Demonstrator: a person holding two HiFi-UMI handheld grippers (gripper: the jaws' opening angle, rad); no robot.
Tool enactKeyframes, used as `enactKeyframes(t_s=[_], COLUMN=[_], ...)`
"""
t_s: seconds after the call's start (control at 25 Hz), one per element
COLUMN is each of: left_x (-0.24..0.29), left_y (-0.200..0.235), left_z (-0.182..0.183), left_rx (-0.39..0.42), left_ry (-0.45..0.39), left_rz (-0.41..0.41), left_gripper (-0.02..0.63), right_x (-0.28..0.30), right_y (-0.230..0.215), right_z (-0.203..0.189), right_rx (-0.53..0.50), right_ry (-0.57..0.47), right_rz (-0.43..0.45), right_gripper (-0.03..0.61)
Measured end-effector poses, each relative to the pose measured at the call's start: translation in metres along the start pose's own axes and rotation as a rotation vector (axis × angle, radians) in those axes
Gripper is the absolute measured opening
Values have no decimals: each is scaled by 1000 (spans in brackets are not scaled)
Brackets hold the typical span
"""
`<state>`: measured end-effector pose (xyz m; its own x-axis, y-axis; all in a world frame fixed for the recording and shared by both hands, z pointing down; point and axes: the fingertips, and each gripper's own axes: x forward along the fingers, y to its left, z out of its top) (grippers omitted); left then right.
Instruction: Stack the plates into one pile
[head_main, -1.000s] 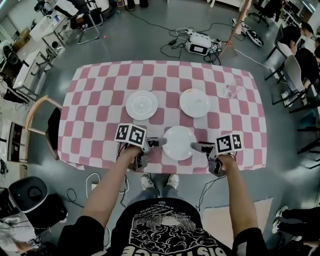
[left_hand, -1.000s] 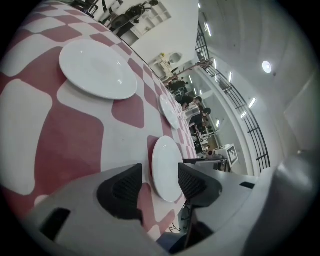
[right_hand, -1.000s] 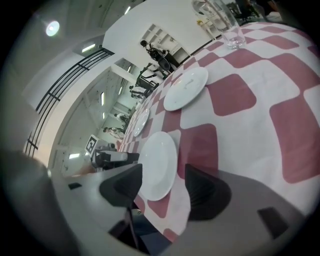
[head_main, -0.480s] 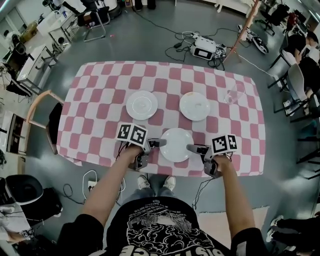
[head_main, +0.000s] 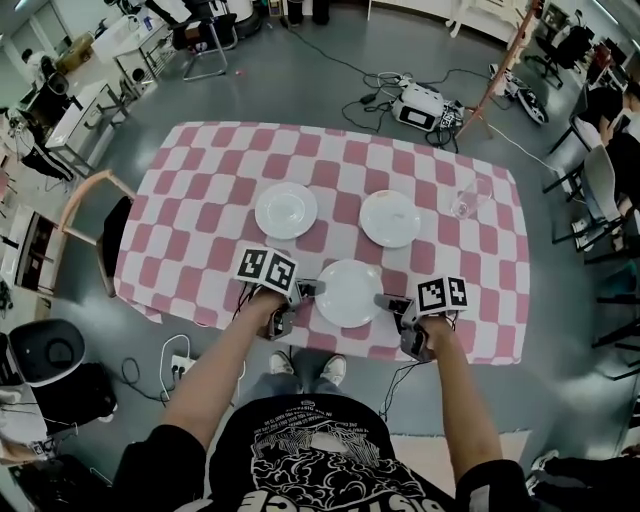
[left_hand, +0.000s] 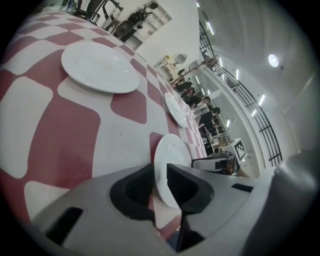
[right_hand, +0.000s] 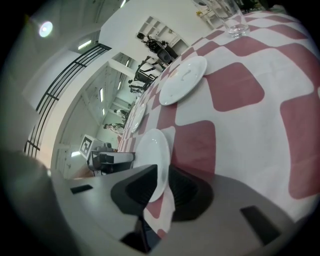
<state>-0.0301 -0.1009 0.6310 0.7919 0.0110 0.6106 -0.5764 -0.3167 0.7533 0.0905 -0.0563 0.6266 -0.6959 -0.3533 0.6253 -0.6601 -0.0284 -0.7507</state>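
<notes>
— White near plate (head_main: 349, 293) at table (head_main: 180, 250) front edge; left gripper (head_main: 314, 289) and right gripper (head_main: 384, 299) closing on opposite rims, seemingly touching.
— Risk: shallow rim grips, uneven lift, plate tips or slips.

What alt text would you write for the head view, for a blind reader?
Seen from above, a person's left hand-held gripper and right hand-held gripper are closing their jaws on opposite rims of the nearest plate on a red-and-white checked table. A second plate and a third plate lie apart beyond it, and a glass stands far right.
</notes>
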Motion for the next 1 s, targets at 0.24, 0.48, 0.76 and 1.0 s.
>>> enactKeyframes(t_s=[0.24, 0.48, 0.76, 1.0], left_x=[0, -8, -24, -44], left_y=[4, 0, -3, 2], left_z=[2, 7, 14, 25], left_rx=[15, -17, -26, -31], left_ry=[0, -32, -72, -109], left_rz=[64, 70, 81, 98], left_gripper=[41, 35, 35, 34], right_x=[-2, -4, -1, 9], right_y=[-4, 2, 16, 33], right_z=[-1, 4, 14, 27], right_rx=[32, 56, 41, 16], right_ry=[3, 13, 18, 25], right_rz=[20, 54, 84, 97], right_gripper=[37, 29, 28, 29])
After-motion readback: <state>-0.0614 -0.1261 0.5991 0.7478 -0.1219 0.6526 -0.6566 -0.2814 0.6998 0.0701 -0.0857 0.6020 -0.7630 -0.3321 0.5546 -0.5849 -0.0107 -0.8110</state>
